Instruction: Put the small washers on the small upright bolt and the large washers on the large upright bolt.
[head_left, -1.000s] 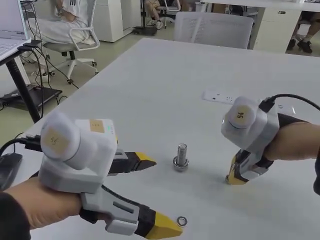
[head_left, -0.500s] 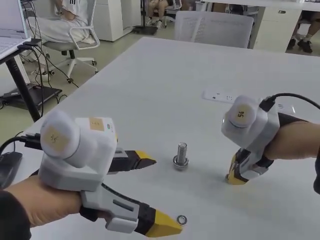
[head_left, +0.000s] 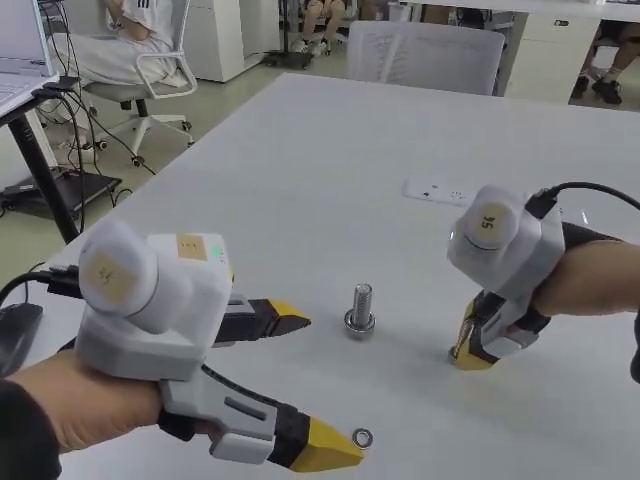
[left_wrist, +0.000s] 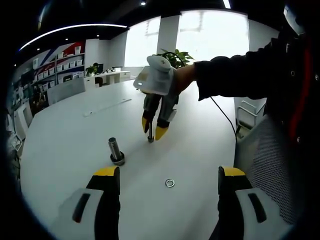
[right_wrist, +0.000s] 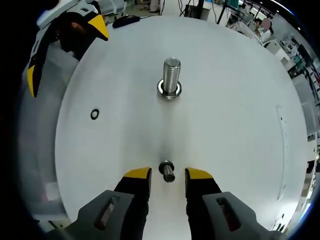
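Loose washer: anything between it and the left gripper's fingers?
Nothing visible. The washer lies on bare table just ahead of the open left gripper, in line with the gap between its fingers.

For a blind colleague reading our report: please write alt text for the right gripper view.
The right gripper's open jaws flank a small upright bolt on a white table. Beyond stands a large upright bolt with a washer at its base; a loose washer lies at picture left, near the left gripper.

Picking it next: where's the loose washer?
In the head view, the loose washer lies just off the left gripper's nearer jaw tip, below the large bolt.
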